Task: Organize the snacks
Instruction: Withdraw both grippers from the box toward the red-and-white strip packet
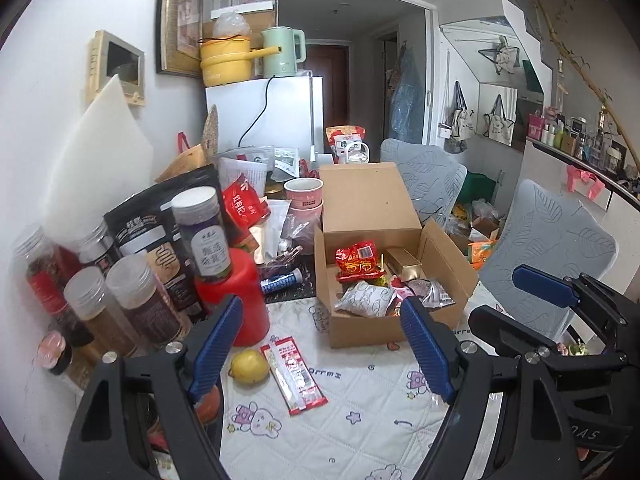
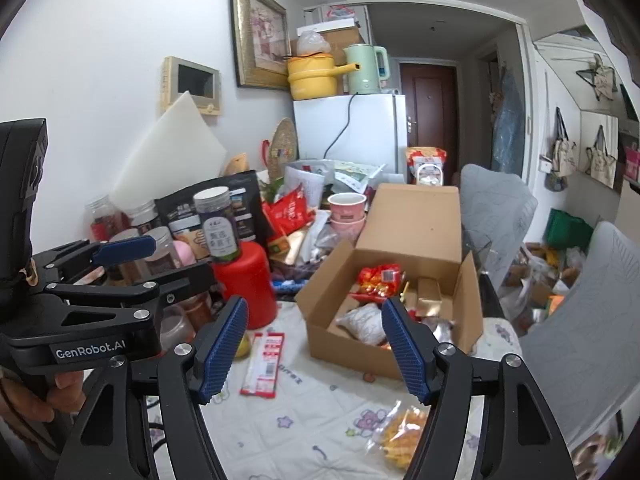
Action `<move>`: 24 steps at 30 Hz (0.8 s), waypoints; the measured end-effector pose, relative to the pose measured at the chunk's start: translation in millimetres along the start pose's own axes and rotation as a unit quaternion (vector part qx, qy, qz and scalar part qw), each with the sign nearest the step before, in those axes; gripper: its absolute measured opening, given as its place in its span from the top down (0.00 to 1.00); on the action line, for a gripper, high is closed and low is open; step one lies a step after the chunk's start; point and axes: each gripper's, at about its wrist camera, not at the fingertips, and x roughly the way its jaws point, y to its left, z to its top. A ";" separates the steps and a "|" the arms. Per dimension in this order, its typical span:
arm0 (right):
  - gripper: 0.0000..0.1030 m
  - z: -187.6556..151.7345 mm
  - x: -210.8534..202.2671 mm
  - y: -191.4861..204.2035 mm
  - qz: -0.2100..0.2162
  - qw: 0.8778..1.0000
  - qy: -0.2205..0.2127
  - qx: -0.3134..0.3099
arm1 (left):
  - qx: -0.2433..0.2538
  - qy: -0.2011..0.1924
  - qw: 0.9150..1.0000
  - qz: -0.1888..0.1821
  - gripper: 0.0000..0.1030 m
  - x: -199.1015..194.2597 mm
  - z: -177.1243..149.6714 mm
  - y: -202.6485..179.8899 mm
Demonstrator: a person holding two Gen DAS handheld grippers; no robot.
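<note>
Jars (image 1: 120, 300) crowd the left edge beside a red canister (image 1: 236, 296). A lemon (image 1: 249, 366) and sachets (image 1: 294, 376) lie on the cloth. Both the left gripper (image 1: 320, 344) and right gripper (image 2: 314, 344) stand open and empty. The box (image 1: 372, 280) (lid up) holds snacks (image 1: 356, 260).

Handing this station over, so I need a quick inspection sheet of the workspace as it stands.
Surface: quilted cartoon-print cover, partly bare.
Job's things: open cardboard box holding snack packets; red sachet strip, lemon and bagged yellow snack outside it.
Clutter: jars, red canister, pink cups.
Grippers: left claw and right claw open, empty.
Cables: black kettle cord down the fridge.
Surroundings: grey chairs.
</note>
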 end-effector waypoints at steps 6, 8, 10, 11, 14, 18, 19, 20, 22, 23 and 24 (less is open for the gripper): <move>0.32 -18.0 -0.5 17.1 0.013 1.000 0.011 0.000 | -0.014 0.009 1.000 0.015 0.21 -11.9 -25.6 14.4; 0.32 -23.8 3.3 21.1 0.019 1.000 0.018 -0.001 | -0.022 0.016 0.999 0.018 0.21 -11.8 -35.4 21.7; 0.32 -30.6 8.7 26.4 0.026 0.999 0.026 0.000 | -0.031 0.024 0.999 0.022 0.21 -10.8 -45.0 28.7; 0.32 -34.5 13.6 29.6 0.031 0.999 0.033 -0.001 | -0.035 0.026 0.999 0.024 0.21 -9.4 -48.5 32.5; 0.32 -43.9 24.3 36.0 0.040 0.998 0.044 -0.002 | -0.047 0.038 0.998 0.034 0.21 -2.2 -62.1 45.6; 0.32 -54.8 45.7 43.3 0.053 0.997 0.063 0.000 | -0.052 0.049 0.996 0.055 0.21 9.1 -74.6 58.9; 0.32 -57.9 51.8 45.3 0.056 0.996 0.069 0.000 | -0.054 0.052 0.995 0.059 0.21 12.7 -78.2 62.3; 0.32 -60.5 59.8 47.3 0.060 0.995 0.077 0.000 | -0.054 0.054 0.995 0.062 0.21 15.5 -80.9 64.6; 0.32 -65.9 72.7 50.5 0.065 0.994 0.089 -0.002 | -0.053 0.060 0.994 0.068 0.21 22.7 -86.8 68.6; 0.32 -69.1 80.1 52.0 0.067 0.993 0.096 -0.002 | -0.053 0.062 0.994 0.071 0.21 25.8 -89.1 70.4; 0.32 -71.4 85.8 53.1 0.068 0.993 0.102 -0.002 | -0.054 0.063 0.994 0.074 0.21 28.8 -91.8 72.7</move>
